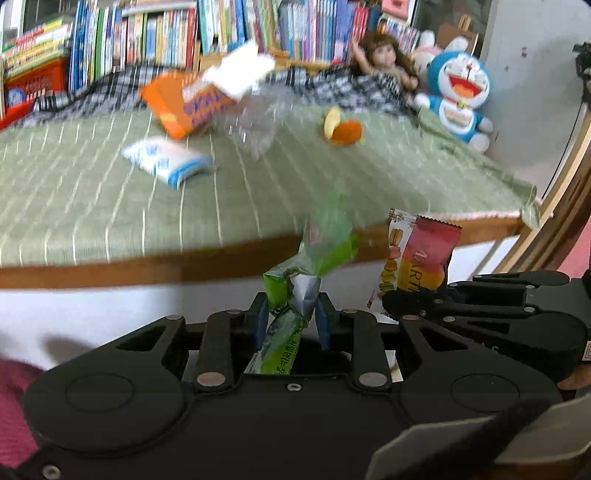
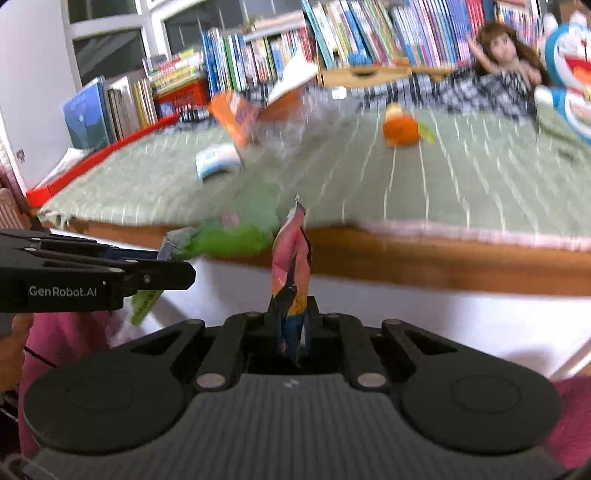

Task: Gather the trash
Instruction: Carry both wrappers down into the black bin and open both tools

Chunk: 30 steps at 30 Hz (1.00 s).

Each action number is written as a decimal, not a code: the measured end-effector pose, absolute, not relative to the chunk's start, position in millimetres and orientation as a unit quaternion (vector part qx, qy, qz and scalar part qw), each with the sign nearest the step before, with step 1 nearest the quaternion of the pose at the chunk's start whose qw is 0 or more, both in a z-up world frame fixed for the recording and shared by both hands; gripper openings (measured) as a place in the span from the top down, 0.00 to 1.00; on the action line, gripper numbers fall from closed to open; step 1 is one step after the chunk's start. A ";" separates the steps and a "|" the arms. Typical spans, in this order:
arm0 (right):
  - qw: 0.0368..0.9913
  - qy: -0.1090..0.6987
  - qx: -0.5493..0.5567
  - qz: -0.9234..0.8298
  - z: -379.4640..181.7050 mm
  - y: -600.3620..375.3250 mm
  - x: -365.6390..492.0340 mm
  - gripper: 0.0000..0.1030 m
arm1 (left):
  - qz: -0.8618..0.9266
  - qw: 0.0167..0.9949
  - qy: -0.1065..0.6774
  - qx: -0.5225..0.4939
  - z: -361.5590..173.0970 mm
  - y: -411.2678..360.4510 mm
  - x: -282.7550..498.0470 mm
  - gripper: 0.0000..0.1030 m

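My left gripper [image 1: 291,314] is shut on a crumpled green wrapper [image 1: 325,240], held up in front of the bed's edge. My right gripper [image 2: 293,314] is shut on a red and yellow macaron wrapper [image 2: 291,266], which stands upright between its fingers. In the left wrist view that macaron wrapper [image 1: 417,254] shows to the right, with the right gripper [image 1: 399,306] side-on. In the right wrist view the left gripper [image 2: 177,275] sits at the left with the green wrapper [image 2: 229,240]. More litter lies on the bed: an orange packet [image 1: 184,105], a white and blue packet [image 1: 166,160], clear plastic [image 1: 255,125].
A bed with a green striped cover [image 1: 92,206] and wooden edge [image 1: 147,266] fills the middle. An orange plush [image 1: 343,129], a doll [image 1: 384,62] and a blue cat plush [image 1: 458,92] lie at the far side. Bookshelves [image 1: 184,33] stand behind. Pink cloth [image 2: 66,339] is below.
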State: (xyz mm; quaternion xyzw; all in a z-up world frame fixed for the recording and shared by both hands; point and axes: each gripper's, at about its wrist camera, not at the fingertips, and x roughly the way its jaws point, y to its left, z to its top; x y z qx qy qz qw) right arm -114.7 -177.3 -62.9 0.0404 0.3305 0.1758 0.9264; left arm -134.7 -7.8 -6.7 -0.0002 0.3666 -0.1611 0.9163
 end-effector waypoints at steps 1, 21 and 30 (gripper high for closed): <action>0.924 0.339 0.040 0.175 -67.4 -176.9 -114.9 0.86 | -0.160 0.912 0.377 0.001 -12.2 -7.9 -134.5 0.76; 0.867 0.467 0.052 0.165 -139.1 -166.6 -100.9 0.85 | -0.114 0.853 0.510 0.015 -108.1 -15.2 -107.6 0.76; 0.866 0.469 0.047 0.169 -137.1 -157.5 -93.5 0.80 | -0.113 0.850 0.514 0.015 -109.6 -20.6 -101.5 0.75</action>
